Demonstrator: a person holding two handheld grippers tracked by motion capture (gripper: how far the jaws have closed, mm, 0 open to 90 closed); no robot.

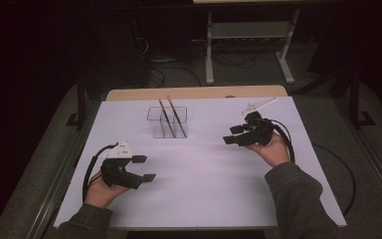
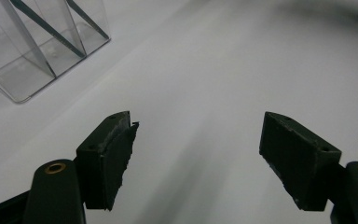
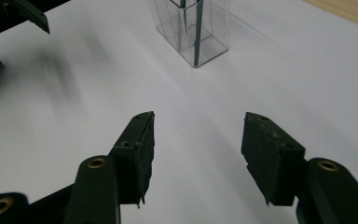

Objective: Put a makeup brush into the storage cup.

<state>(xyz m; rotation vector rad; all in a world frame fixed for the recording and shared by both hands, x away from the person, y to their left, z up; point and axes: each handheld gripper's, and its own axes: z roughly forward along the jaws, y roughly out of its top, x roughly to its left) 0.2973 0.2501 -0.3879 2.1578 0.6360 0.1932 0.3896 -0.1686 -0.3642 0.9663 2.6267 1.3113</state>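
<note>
right gripper (image 1: 235, 135) first: its two black jaws stand apart with nothing between them, just bare white table under the gap. same story in the right gripper view (image 3: 196, 140), pads clear and empty. it sits on the right half of the table, held in the person's right hand (image 1: 273, 148), jaws pointing left toward the middle

left gripper (image 1: 144, 168) is down at the near left, in the left hand (image 1: 99, 191), also wide open and holding nothing. in the left gripper view (image 2: 196, 149) the pads are far apart with plain white surface between them. a black cable loops off its back end, and it has a pale plate on top

going outward, the clear box (image 1: 167, 122) stands upright toward the far middle of the table, well apart from both grippers, split into compartments by a see-through divider. two brushes (image 1: 171, 115) lean in it, thin dark handles with the tops sticking out above the rim and tilting toward the far side. can't tell for sure which compartment each one is in. the box shows up top left in the left gripper view (image 2: 42, 46) and top middle in the right gripper view (image 3: 192, 30), with the dark sticks inside

one more brush (image 1: 259, 105) with a pale handle lies flat on the table just beyond the right gripper, near the far right corner, angled

the white table (image 1: 204, 189) has a wooden strip (image 1: 194, 93) along its far edge
</note>
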